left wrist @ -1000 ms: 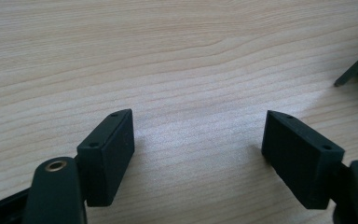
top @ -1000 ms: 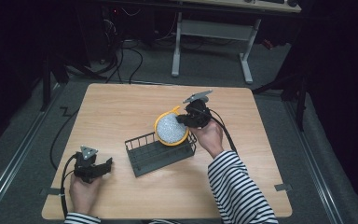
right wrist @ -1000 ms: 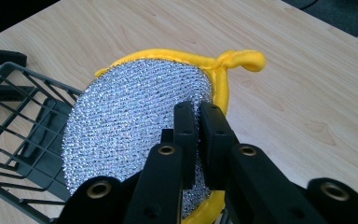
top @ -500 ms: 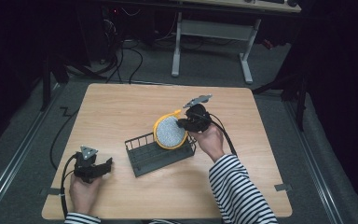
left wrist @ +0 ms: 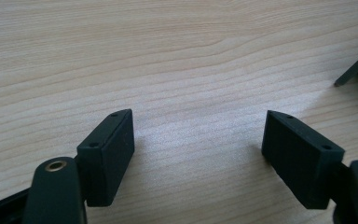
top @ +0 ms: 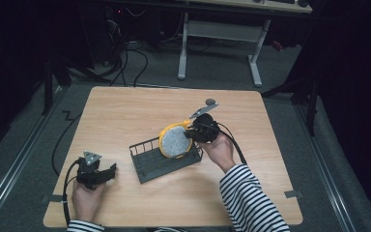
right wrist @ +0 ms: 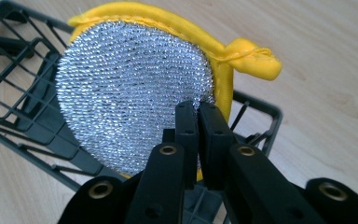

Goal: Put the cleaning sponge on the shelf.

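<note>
A round scouring pad (top: 175, 141), silver mesh with a yellow cloth rim and loop, hangs tilted over the right end of a dark wire basket (top: 145, 166). My right gripper (top: 192, 133) is shut on the pad's right edge, and its jaws have just been closing a little tighter on it. In the right gripper view the jaws (right wrist: 198, 109) pinch the pad (right wrist: 130, 93) by its rim above the basket (right wrist: 23, 126). My left gripper (top: 112, 170) rests at the table's near left, pointing at the basket. It stands open (left wrist: 198, 140) with only bare wood between the fingers.
The wooden table (top: 125, 111) holds nothing else. A corner of the basket (left wrist: 356, 67) shows at the right edge of the left gripper view. Cables trail from both grippers. Dark floor and a white desk frame (top: 253, 53) lie beyond the far edge.
The right gripper has carried the pad slightly down and left, closer to the basket. The left gripper has stayed put.
</note>
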Motion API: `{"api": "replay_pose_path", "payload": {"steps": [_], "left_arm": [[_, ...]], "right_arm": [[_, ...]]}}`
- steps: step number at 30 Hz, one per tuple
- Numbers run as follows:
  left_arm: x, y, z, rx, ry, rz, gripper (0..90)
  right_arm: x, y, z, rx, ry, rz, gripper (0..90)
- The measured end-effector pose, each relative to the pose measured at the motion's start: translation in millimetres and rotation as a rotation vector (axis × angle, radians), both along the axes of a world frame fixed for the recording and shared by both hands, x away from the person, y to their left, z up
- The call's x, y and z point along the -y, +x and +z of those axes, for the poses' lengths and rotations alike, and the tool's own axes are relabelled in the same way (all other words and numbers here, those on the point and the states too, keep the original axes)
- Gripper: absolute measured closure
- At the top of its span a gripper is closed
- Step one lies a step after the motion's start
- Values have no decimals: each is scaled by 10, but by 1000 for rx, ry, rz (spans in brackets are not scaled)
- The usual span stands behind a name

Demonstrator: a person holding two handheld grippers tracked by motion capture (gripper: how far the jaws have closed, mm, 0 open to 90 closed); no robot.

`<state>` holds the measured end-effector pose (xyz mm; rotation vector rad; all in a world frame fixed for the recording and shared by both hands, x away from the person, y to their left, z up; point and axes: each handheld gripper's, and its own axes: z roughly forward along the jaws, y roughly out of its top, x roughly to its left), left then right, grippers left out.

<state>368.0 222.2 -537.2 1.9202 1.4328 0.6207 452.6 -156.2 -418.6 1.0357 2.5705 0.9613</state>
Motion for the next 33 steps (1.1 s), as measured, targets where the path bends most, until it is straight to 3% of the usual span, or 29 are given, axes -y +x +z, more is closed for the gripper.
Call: {"api": "replay_pose_path", "payload": {"steps": [5,8,10,13,19,25,28,33], "left_arm": [[0,0,0,1,0,0,257],[0,0,0,0,0,0,257],[0,0,0,0,0,1,257],[0,0,0,0,0,0,257],[0,0,0,0,0,0,257],[1,0,0,0,0,1,257],[1,0,0,0,0,0,257],[0,1,0,0,-1,1,257]], "right_arm": [[28,-19,-69,-13,1,4,868],[59,-19,-54,-19,15,-8,737],[86,-31,-22,-23,52,-15,681],[124,-68,48,8,66,-29,641],[239,-117,121,29,80,-55,587],[479,-206,155,63,109,-107,556],[683,-263,136,75,114,-166,551],[874,-329,127,70,122,-199,563]]}}
